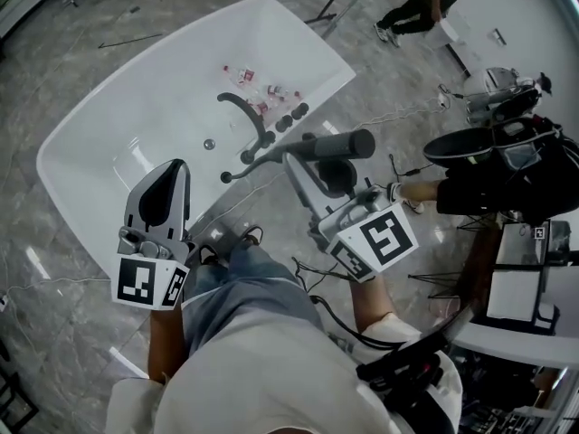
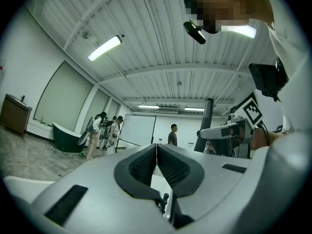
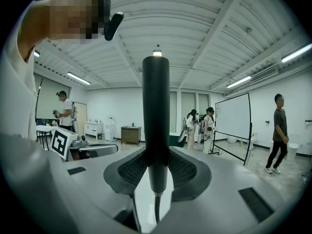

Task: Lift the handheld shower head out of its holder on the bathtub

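My right gripper (image 1: 306, 163) (image 3: 156, 172) is shut on the handheld shower head (image 1: 339, 145) (image 3: 156, 116), a dark cylinder that crosses the jaws. It hangs over the near rim of the white bathtub (image 1: 109, 107); its thin end (image 1: 237, 172) reaches left, toward the curved faucet (image 1: 246, 112). A thin hose drops from its lower end in the right gripper view. My left gripper (image 1: 174, 172) (image 2: 156, 162) is raised at the tub's near left edge, shut with nothing between its pads. From the left gripper view, the shower head (image 2: 208, 121) shows as a dark post.
Dark knobs (image 1: 291, 116) sit on the tub rim and small bottles (image 1: 262, 87) lie inside the tub near a drain (image 1: 209, 143). Cases and gear (image 1: 507, 152) crowd the right side. A person (image 1: 425, 3) walks at the top; others stand far off by a whiteboard (image 3: 233, 123).
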A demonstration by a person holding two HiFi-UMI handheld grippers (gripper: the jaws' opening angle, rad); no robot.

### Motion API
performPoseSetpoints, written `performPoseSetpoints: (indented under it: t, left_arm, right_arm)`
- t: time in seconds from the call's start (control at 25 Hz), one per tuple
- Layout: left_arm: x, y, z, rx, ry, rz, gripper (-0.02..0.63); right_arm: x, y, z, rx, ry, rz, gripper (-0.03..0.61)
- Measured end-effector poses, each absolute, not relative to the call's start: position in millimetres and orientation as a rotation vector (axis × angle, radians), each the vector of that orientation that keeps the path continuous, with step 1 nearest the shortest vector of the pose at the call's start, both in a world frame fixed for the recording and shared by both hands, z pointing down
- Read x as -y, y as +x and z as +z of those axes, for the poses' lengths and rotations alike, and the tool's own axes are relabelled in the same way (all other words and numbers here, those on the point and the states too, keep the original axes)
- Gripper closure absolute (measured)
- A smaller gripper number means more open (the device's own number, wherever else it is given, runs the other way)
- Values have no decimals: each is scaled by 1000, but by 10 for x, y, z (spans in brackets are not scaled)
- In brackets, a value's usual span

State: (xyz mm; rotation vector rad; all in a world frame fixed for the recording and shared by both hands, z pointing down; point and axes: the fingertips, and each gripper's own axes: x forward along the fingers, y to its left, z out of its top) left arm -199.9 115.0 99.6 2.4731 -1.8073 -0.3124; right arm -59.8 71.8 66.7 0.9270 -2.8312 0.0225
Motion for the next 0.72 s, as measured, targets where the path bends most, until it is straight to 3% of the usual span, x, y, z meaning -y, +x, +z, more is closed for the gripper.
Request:
performPoseSetpoints:
  t: [0.72]
  left_arm:
    - [-1174,-1602,927,1746,2507,-310,595]
  right_arm:
    - [-717,-278,577,2862,969,43,439]
